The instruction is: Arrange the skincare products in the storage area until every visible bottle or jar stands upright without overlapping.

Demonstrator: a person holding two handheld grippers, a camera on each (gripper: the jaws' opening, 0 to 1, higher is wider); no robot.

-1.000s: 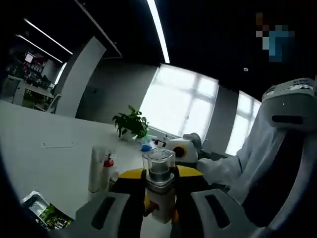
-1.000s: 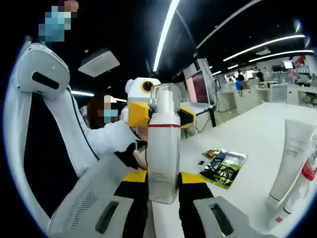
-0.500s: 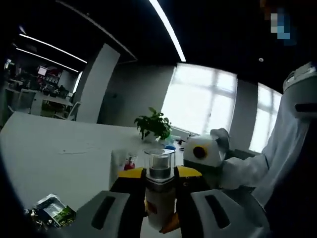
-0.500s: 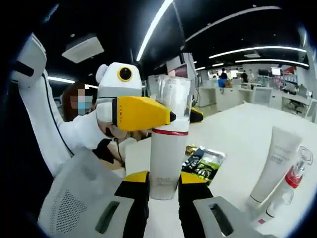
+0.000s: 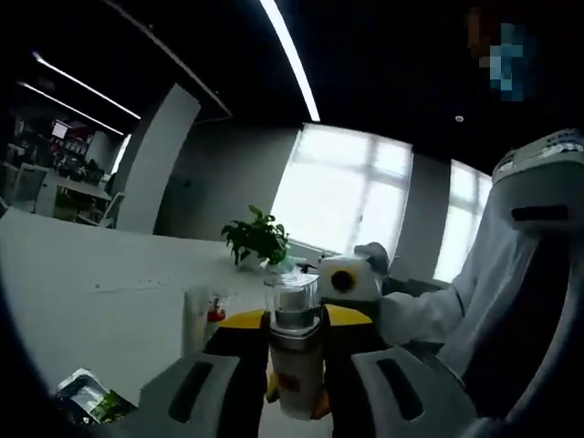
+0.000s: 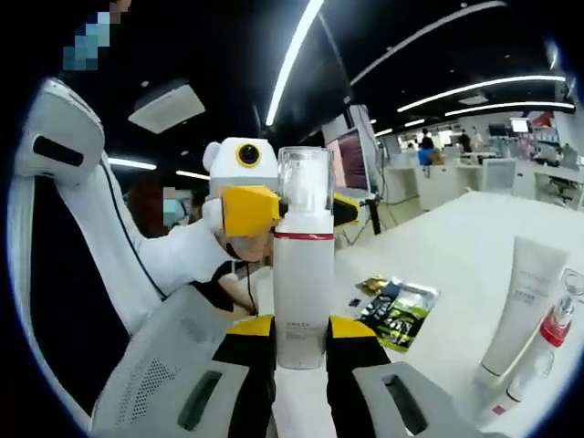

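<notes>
Right tool (image 6: pixel 299 339): jaws clamped on the base of the white pump bottle (image 6: pixel 303 274), held upright above the counter (image 6: pixel 438 265).
Left tool (image 5: pixel 294 351): jaws closed on the same bottle (clear cap (image 5: pixel 292 294) facing its camera).
Counter items: white tube (image 6: pixel 522 306) and red-capped bottle (image 6: pixel 554 328) stand together at right; green sachet (image 6: pixel 397 310) lies flat near the bottle.
Background: potted plant (image 5: pixel 257 242) by the window.
</notes>
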